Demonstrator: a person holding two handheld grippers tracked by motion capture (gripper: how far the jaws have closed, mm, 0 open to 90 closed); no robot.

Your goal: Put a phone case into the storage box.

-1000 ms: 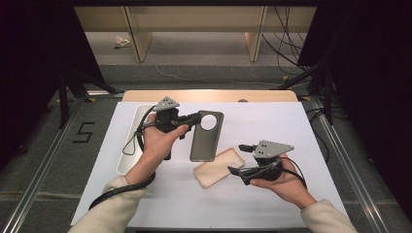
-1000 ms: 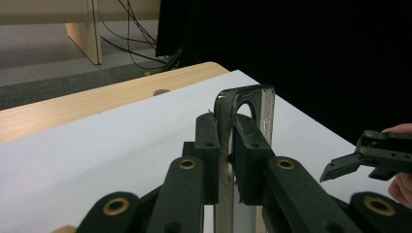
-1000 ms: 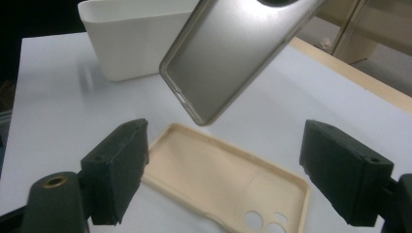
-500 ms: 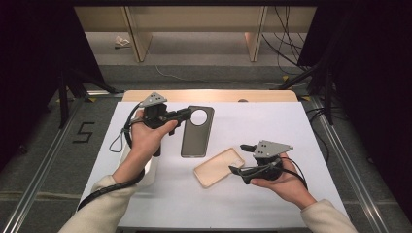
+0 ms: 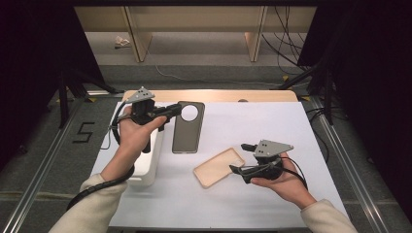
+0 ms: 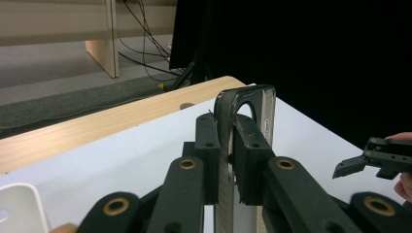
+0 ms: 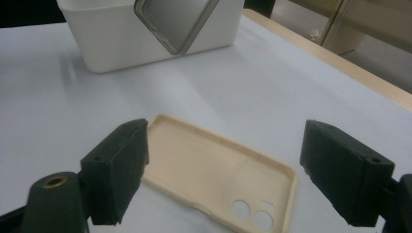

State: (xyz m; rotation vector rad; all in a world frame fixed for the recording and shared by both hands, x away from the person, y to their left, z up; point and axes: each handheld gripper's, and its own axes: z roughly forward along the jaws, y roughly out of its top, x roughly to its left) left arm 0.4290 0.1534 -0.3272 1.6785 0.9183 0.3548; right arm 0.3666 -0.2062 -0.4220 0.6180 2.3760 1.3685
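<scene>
White tub (image 5: 145, 167), beige case (image 5: 218, 167), wooden table edge (image 5: 218, 95)

Dark grey phone case (image 5: 187, 128): rigid shell with a large round camera opening near its far end. It is lifted off the table, held by one long edge and seen edge-on in the left gripper view (image 6: 245, 121), standing upright. In the high view it hangs just beside the white bin (image 5: 148, 167).

Beige phone case (image 5: 218, 167): lies flat on the white table surface, open side up, rim raised, with small round camera holes at one corner (image 7: 218, 174). It rests well apart from the dark case, untouched.
</scene>
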